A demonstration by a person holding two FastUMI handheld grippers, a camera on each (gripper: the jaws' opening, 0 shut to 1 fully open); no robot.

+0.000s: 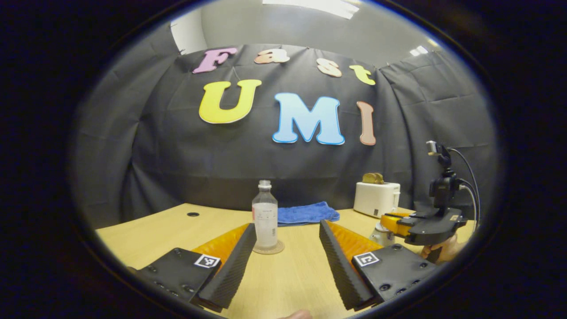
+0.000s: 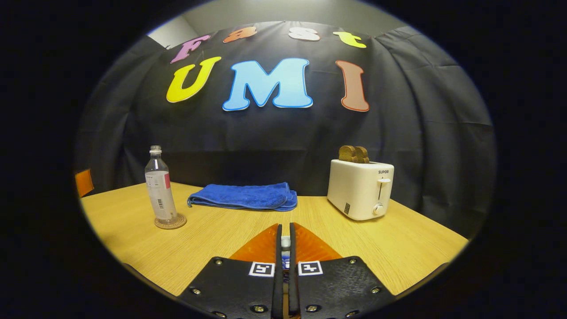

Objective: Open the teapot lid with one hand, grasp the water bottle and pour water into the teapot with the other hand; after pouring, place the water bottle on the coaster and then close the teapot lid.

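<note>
OK: water bottle [image 1: 265, 212] upright on coaster [image 1: 268, 248], mid-table [image 1: 155, 235], blue towel [image 1: 305, 213] behind. Left gripper [image 1: 288, 259] wide open, empty, just short of it. Right gripper [image 2: 284, 248] pinching teapot lid knob [image 2: 285, 242].

Handheld tongs, black housings over orange

Left tongs [image 1: 288, 261]: ribbed pads, screwed plates, square markers. Right tongs [image 2: 283, 248] match; seen from the left gripper view, they carry a cabled black camera mount.
</note>
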